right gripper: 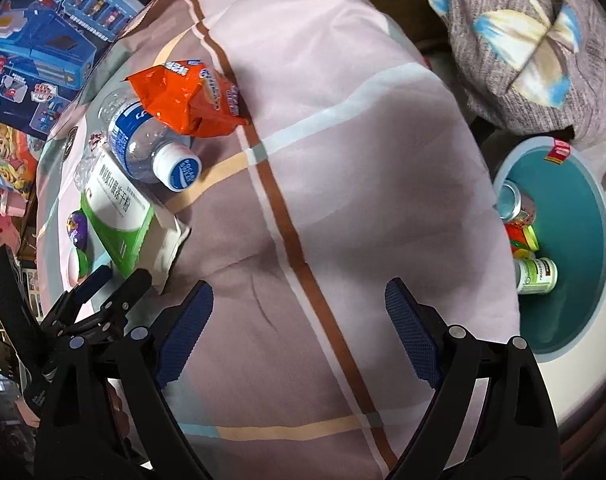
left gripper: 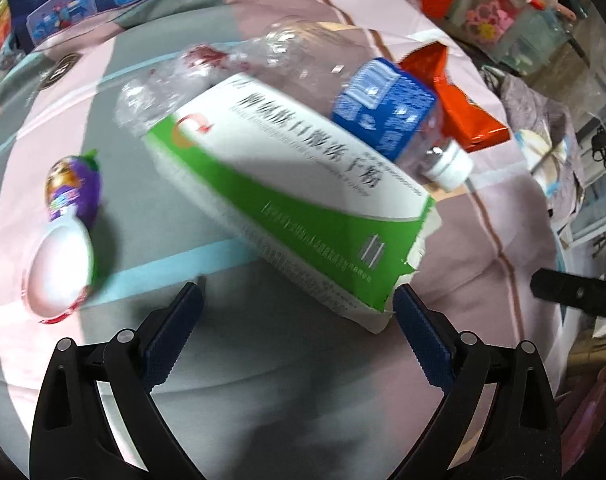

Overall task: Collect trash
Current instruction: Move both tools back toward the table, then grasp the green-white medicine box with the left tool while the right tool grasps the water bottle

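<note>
Left wrist view shows the left gripper (left gripper: 299, 296) spread wide, the green-and-white carton (left gripper: 287, 196) just ahead with its torn corner by the right-hand pad, while the right gripper (right gripper: 299, 296), released and empty, hovers over bare bedsheet (right gripper: 343, 160), teal bin (right gripper: 575, 248) to its right.

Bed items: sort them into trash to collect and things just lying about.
Trash: green box, water bottle, orange wrapper, purple egg toy, all on the bedsheet; teal bin receives them.

Lying about: toy boxes, patterned pillow.
</note>
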`<action>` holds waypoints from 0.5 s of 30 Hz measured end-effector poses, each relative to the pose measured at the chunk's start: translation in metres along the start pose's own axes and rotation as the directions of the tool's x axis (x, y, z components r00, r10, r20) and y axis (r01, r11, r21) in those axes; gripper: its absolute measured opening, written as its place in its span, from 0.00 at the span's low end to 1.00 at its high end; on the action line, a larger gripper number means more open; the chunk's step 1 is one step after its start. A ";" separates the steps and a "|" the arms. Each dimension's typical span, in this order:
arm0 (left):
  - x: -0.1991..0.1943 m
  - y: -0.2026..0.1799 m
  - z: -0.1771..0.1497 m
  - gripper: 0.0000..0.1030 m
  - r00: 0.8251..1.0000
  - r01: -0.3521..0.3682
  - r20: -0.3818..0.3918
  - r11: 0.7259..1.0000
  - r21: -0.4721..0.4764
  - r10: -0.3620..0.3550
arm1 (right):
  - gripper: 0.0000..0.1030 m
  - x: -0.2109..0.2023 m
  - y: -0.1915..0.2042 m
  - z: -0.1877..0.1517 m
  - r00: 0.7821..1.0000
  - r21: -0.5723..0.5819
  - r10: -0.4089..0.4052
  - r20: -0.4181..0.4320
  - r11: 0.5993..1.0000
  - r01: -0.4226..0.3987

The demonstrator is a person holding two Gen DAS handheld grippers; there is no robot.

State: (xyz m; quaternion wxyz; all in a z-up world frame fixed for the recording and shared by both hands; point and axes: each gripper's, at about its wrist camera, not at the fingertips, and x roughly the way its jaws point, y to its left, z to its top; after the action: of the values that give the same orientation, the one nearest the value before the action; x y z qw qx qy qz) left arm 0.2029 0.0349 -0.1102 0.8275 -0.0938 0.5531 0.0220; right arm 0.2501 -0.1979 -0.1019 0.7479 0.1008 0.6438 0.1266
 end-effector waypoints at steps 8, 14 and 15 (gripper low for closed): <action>-0.017 0.042 -0.018 0.93 0.999 -0.037 -0.016 0.998 -0.042 0.037 | 0.82 0.008 0.025 -0.004 1.000 -0.051 0.020 -0.019 0.998 -0.021; -0.034 0.051 -0.027 0.93 1.000 -0.008 -0.009 0.998 -0.066 0.008 | 0.82 -0.001 0.040 -0.005 1.000 -0.078 0.030 0.003 0.996 -0.030; -0.038 0.047 -0.025 0.93 1.000 0.007 -0.003 0.998 -0.063 -0.007 | 0.82 -0.003 0.039 -0.005 1.000 -0.074 0.029 0.008 0.997 -0.028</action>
State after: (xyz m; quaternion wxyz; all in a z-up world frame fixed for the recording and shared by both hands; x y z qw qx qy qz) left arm 0.1591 0.0796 -0.0907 0.8232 -0.1219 0.5533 0.0363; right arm 0.2425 -0.1618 -0.0871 0.7520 0.0828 0.6339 0.1604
